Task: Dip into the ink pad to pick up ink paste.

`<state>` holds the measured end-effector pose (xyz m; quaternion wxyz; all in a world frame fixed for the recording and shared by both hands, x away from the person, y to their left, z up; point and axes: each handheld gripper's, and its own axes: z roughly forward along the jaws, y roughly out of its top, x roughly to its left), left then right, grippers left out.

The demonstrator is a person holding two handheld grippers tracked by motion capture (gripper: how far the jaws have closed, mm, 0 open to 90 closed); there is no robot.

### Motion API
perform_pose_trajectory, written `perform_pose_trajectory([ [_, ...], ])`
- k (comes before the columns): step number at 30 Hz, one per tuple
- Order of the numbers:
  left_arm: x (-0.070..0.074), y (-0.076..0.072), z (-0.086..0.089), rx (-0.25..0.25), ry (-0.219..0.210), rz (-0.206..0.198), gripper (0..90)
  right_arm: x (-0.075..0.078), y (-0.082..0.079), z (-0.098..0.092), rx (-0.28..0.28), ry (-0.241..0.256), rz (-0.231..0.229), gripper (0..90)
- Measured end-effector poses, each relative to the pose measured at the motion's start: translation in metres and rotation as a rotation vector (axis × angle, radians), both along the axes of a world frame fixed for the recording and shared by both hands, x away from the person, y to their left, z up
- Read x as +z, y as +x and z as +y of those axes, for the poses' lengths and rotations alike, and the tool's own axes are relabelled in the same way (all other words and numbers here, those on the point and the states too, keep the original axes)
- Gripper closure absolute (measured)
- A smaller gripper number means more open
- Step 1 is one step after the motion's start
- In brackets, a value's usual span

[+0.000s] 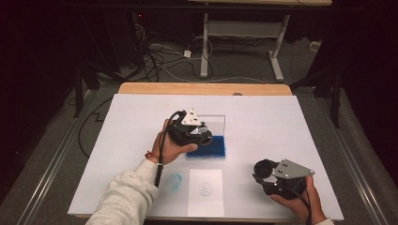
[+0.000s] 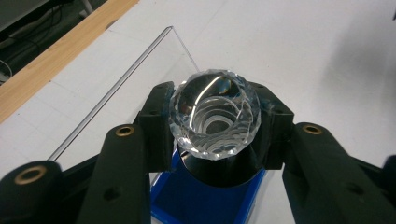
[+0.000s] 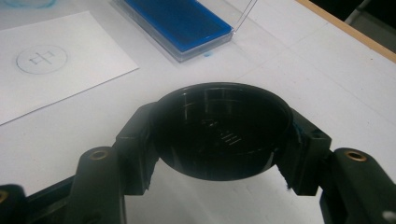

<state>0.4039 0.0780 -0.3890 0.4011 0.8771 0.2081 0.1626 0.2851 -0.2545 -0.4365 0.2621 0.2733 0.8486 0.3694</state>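
A stamp with a faceted clear knob (image 2: 215,114) and a black body sits between the jaws of my left gripper (image 2: 215,140), which is shut on it. It hangs just over the blue ink pad (image 2: 196,200) in a clear case whose lid (image 2: 140,84) stands open. From above, the left gripper (image 1: 201,133) is over the ink pad's (image 1: 211,147) left end. My right gripper (image 3: 219,144) is shut on a round black cap (image 3: 219,126), hollow side up, at the front right (image 1: 264,169). A white paper (image 1: 205,192) bears a round stamp print (image 3: 41,58).
A blue smear (image 1: 174,182) marks the white table cover (image 1: 281,122) left of the paper. A wooden table edge (image 1: 202,88) runs along the far side. Beyond it are cables on the floor and a desk frame (image 1: 277,51).
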Motion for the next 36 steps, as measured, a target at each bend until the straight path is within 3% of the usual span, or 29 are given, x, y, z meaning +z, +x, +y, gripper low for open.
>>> perform_pose_trajectory([
  [10, 0.006, -0.025, 0.019, -0.022, -0.047, -0.051, 54.7, -0.001, 0.001, 0.0, -0.003, 0.003, 0.006, 38.8],
  [20, 0.015, -0.036, 0.04, -0.018, -0.089, -0.057, 54.7, 0.0, 0.0, 0.0, -0.003, 0.008, 0.002, 38.8],
  [34, 0.014, -0.047, 0.052, -0.026, -0.064, -0.061, 54.7, 0.001, 0.003, 0.0, -0.003, 0.011, 0.0, 38.8],
  [36, 0.014, -0.049, 0.054, -0.024, -0.078, -0.055, 54.7, 0.001, 0.003, 0.0, -0.002, 0.011, -0.002, 38.8],
])
